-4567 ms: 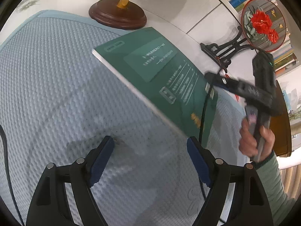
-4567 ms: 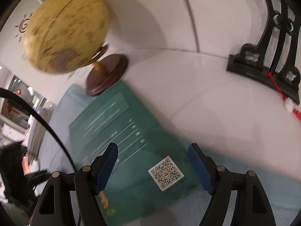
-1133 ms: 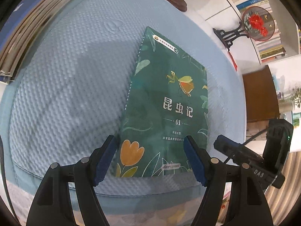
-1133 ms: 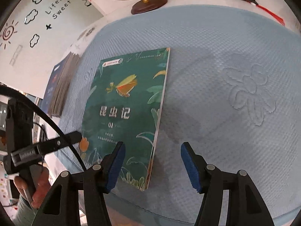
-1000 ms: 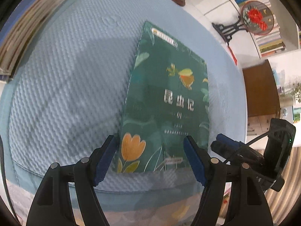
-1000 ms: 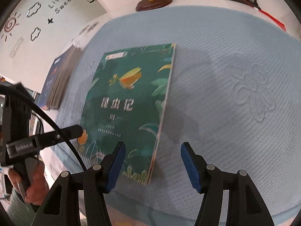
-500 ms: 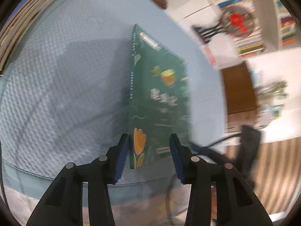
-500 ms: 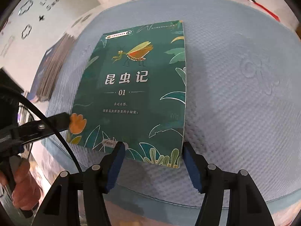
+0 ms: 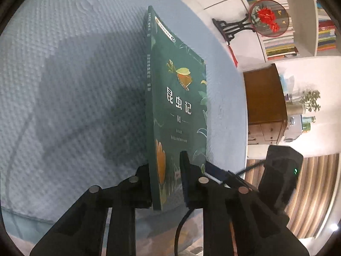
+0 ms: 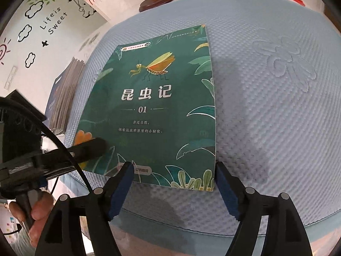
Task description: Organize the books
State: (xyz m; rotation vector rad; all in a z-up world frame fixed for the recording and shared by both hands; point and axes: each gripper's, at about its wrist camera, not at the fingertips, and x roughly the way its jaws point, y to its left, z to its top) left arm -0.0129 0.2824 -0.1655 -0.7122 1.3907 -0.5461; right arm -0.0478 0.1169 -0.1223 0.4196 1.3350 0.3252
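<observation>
On the blue quilted mat (image 10: 277,106) | your left gripper (image 9: 165,179) closing on green insect book (image 10: 153,106) corner | right gripper (image 10: 173,183) opening, empty | thin corner pinch, book could sag or slip out

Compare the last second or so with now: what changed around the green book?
The left gripper closed from wide open onto the green book at its near spine corner. The right gripper, just short of the near edge, is opening, nothing between its pads. The book stayed cover-up on the blue mat.
</observation>
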